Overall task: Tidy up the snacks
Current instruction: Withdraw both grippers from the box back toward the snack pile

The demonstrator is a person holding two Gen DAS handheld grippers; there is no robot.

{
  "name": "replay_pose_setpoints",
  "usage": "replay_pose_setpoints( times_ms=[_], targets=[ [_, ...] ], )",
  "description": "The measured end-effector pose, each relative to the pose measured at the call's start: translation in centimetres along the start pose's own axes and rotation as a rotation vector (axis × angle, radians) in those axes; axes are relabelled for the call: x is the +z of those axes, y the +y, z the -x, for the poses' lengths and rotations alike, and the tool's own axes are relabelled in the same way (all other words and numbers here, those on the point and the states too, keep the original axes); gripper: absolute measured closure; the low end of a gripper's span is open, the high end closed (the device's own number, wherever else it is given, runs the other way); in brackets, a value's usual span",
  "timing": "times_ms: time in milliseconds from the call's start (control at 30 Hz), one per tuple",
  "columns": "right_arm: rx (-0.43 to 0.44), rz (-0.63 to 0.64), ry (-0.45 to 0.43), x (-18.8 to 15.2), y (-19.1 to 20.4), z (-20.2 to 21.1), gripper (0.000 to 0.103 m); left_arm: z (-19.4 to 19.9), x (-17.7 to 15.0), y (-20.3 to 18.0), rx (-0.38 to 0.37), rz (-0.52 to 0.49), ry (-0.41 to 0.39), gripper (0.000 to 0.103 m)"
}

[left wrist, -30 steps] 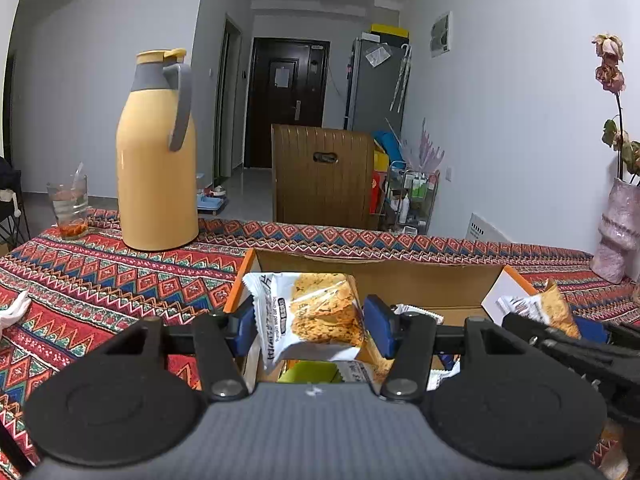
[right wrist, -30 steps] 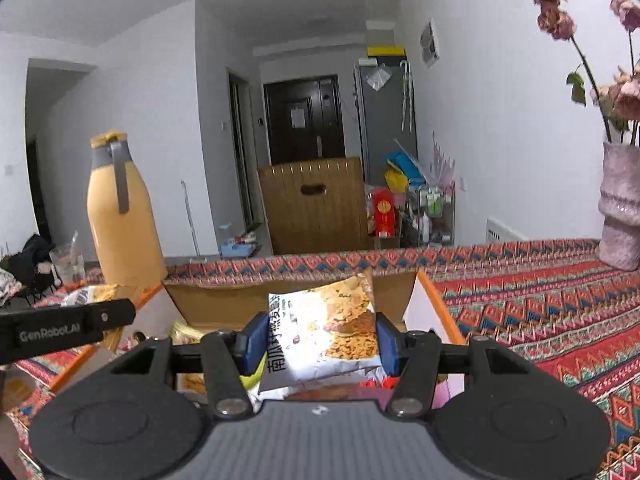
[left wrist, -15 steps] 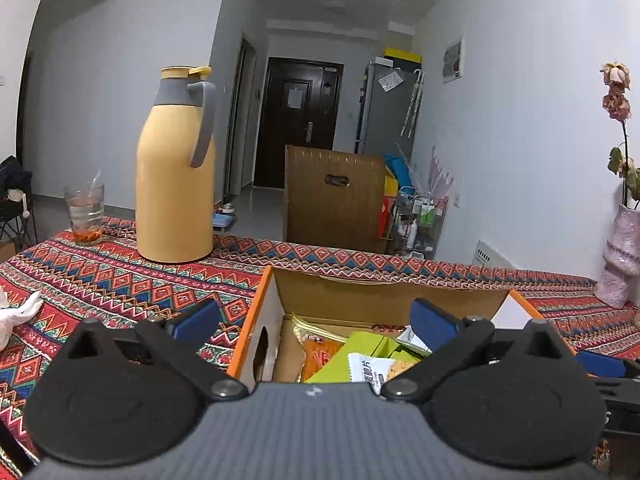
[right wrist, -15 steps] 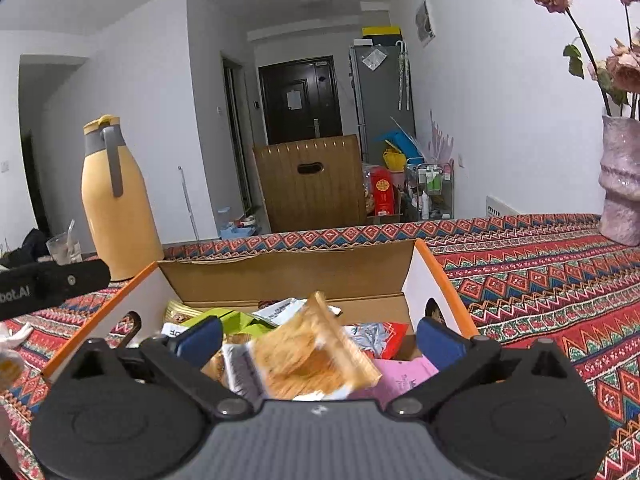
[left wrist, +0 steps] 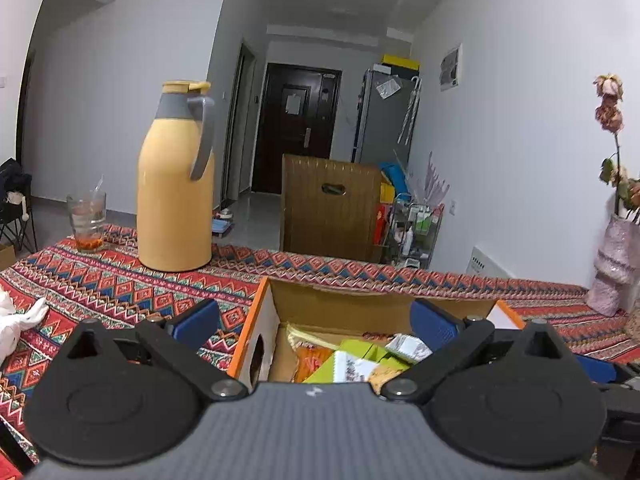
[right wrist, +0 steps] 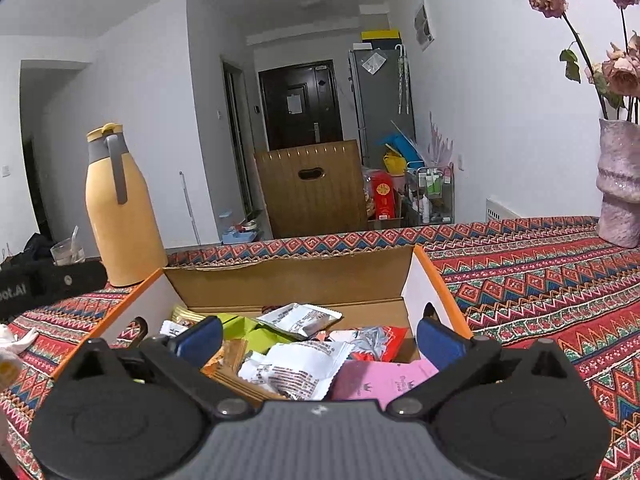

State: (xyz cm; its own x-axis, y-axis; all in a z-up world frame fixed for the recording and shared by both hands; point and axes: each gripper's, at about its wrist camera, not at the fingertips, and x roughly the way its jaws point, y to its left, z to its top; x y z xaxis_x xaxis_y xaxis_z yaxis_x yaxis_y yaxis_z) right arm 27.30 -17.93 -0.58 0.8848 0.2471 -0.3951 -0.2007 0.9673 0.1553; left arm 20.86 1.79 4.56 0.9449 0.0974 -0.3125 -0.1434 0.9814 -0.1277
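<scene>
An open cardboard box (left wrist: pixel 344 300) (right wrist: pixel 288 280) with orange edges sits on the patterned tablecloth and holds several snack packets. A white cookie packet (right wrist: pixel 296 368), a pink packet (right wrist: pixel 376 380), green packets (left wrist: pixel 360 354) (right wrist: pixel 248 328) and an orange packet (left wrist: pixel 312 362) lie inside. My left gripper (left wrist: pixel 314 320) is open and empty, over the box's left side. My right gripper (right wrist: pixel 318 338) is open and empty, just above the packets in the box.
A tall yellow thermos (left wrist: pixel 174 184) (right wrist: pixel 120 208) and a glass (left wrist: pixel 86 220) stand at the back left. A pink vase with dried flowers (right wrist: pixel 620 184) (left wrist: pixel 616 264) stands at the right. A white object (left wrist: pixel 16 320) lies at the left. A wooden chair back (left wrist: pixel 328 208) is behind the table.
Both grippers held cookie packets a second ago. Both opened and dropped them into the box. The left gripper has since pulled back slightly.
</scene>
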Motion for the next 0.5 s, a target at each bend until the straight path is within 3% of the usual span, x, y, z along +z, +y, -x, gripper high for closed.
replay_pose_setpoints(
  times_ms=[500],
  targets=[
    [0.028, 0.090, -0.059, 1.1, 2.2, 6.9, 0.000, 6.4, 0.6, 2.0, -0.016, -0.037, 0.014, 0.000]
  ],
)
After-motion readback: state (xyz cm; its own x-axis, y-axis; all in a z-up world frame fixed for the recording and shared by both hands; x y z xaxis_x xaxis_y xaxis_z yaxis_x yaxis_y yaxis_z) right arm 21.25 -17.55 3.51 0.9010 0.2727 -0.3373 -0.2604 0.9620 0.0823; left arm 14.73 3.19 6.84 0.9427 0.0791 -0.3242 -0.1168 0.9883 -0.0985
